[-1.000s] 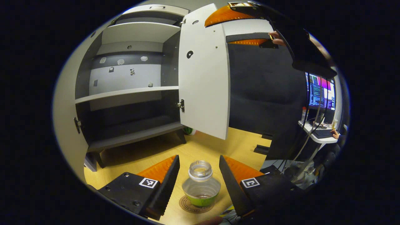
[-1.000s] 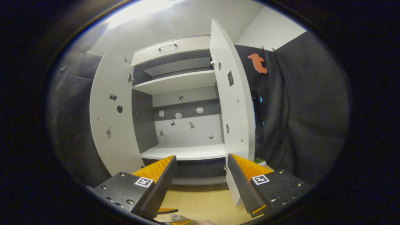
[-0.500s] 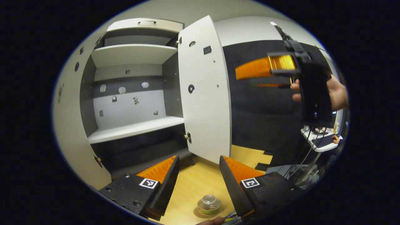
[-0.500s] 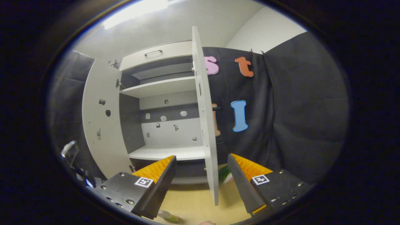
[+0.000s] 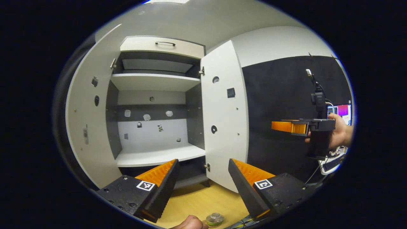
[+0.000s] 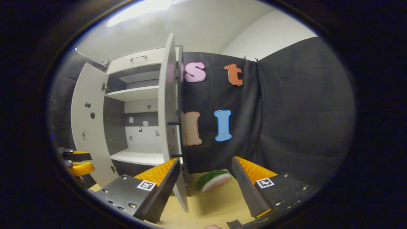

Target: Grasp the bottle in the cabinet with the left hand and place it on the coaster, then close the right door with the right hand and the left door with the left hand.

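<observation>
The bottle [image 5: 215, 218] stands on the counter [image 5: 203, 200] below the left tool [image 5: 202, 187], whose jaws gape wide and hold nothing; both cabinet doors stand open. The right tool [image 6: 205, 187] is spread wide and empty too, just beside the right door [image 6: 167, 127]'s edge; whether it touches is unclear.

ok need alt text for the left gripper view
An open white cabinet with bare shelves stands ahead, both doors swung wide. The left claw is open and empty over a wooden table, where a bottle stands at the bottom edge. At right, a hand holds the right claw.
</observation>
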`<state>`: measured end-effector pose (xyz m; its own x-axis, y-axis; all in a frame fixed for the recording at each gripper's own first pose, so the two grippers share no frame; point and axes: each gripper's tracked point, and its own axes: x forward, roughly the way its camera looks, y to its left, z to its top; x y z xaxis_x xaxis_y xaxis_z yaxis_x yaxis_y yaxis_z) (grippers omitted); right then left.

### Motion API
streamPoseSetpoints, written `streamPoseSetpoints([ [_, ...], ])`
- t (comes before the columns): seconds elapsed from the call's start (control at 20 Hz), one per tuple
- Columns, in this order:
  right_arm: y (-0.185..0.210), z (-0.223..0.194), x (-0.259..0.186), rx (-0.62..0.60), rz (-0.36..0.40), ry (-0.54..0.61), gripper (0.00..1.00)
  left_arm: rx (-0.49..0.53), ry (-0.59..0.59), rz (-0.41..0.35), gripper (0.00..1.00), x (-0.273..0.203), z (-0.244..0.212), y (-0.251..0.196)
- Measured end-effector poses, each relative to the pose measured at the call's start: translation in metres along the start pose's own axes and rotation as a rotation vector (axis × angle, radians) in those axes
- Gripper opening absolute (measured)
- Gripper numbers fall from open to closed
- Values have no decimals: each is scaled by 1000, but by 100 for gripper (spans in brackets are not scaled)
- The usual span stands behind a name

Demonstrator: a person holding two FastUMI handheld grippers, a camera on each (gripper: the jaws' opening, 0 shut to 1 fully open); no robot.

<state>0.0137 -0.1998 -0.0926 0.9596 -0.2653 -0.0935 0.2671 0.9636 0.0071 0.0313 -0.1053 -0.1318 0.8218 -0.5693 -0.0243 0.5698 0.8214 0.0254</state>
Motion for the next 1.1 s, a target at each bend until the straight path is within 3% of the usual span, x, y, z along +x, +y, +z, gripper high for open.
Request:
streamPoseSetpoints([
  [0.15, -26, 8, 19, 17, -3, -2, 99, 5, -8, 48, 98, -14, 13, 15],
  [0.2, -31, 11, 27, 12, 3, -5, 94, 12, -15, 65, 98, -19, 15, 23],
  [0.25, -39, 13, 34, -15, -2, -12, 99, 21, -14, 84, 98, -24, 16, 30],
  [0.35, -57, 22, 53, -63, -25, -36, 98, 33, 3, 120, 98, -36, 11, 43],
  [0.5, -62, 29, 77, -12, -34, -18, 99, 25, 34, 165, 98, -53, 3, 62],
  [0.65, -53, 32, 95, -18, -13, -15, 99, 8, 52, 235, 98, -72, -2, 87],
  [0.7, -47, 32, 99, -29, -1, -10, 94, 3, 54, 257, 98, -80, -2, 94],
  [0.75, -42, 32, 104, -47, 8, -5, 99, 0, 53, 274, 98, -87, -1, 101],
  [0.8, -38, 33, 109, -56, 10, -5, 94, -1, 49, 288, 100, -93, -1, 107],
  [0.9, -24, 35, 118, -45, 27, 0, 99, 5, 47, 324, 98, -108, -1, 119],
  [1.1, 9, 31, 133, -73, 38, 18, 98, 9, 57, 389, 100, -132, -3, 139],
])
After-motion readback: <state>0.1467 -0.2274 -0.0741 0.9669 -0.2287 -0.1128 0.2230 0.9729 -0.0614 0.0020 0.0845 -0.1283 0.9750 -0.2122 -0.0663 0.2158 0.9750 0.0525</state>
